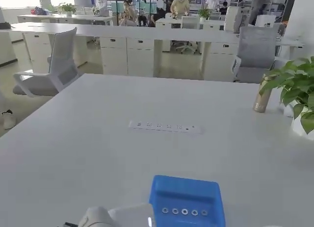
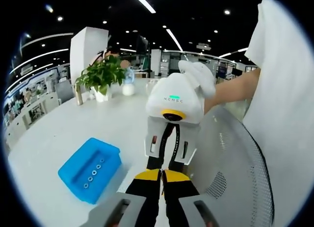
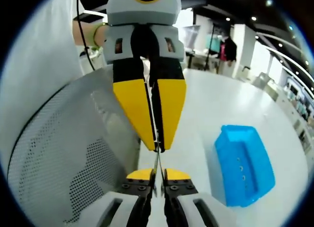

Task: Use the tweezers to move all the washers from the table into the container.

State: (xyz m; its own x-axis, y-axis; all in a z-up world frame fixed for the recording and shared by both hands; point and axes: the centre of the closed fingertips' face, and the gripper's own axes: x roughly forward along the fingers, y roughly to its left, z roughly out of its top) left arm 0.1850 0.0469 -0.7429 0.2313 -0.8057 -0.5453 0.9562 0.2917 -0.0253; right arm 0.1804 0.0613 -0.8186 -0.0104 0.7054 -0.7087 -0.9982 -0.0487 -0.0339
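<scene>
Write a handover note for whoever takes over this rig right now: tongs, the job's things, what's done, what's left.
The left tongs are shut on the tweezers, tip to tip with the other gripper.
The right tongs are shut on the same tweezers from the opposite end.
Five washers lie in a row in the blue tray on the table.
Done: those five are in the tray.
Left: probably settle the tweezers in one gripper, then check the table for loose washers.
</scene>
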